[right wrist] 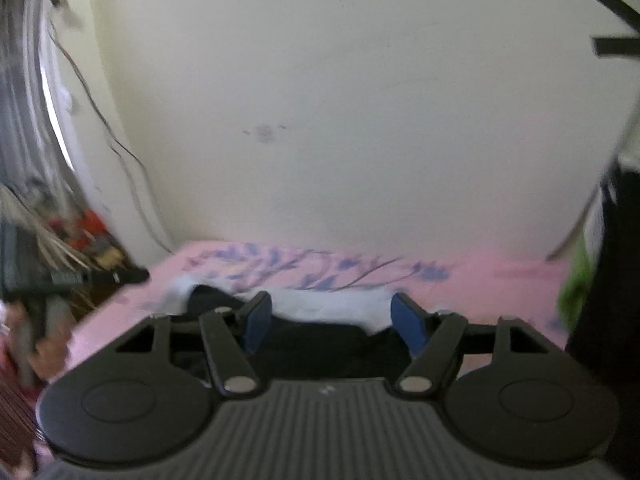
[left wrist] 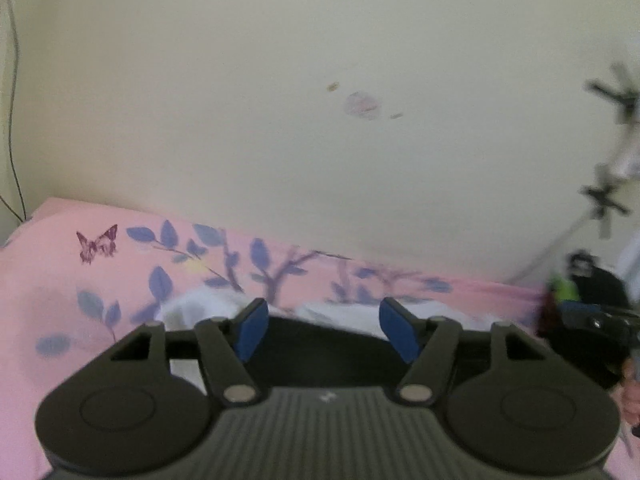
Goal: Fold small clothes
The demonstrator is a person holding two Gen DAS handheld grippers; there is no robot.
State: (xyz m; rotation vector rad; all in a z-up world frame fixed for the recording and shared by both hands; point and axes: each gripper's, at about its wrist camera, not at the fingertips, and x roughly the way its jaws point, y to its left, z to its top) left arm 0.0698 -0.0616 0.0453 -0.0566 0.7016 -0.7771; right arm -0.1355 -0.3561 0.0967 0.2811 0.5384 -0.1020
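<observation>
Two claws (left wrist: 324, 330) (right wrist: 332, 326) agape, empty, above dark-and-white clothes (right wrist: 320, 310) on pink bedsheet (left wrist: 60, 292).

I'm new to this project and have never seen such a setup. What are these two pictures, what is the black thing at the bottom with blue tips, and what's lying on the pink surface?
Each picture comes from a wide-angle camera mounted on a hand-held claw; a person holds one in each hand. The black body at the bottom is the claw itself, and the blue pieces are its finger pads.

One view shows the left claw, the other the right claw. Both stand open, with nothing pinched between the pads.

Ahead lies a pink bedsheet printed with blue leaves and a butterfly, against a pale wall. On it lie a white garment and a dark garment, both blurred and partly hidden behind the claws.
</observation>
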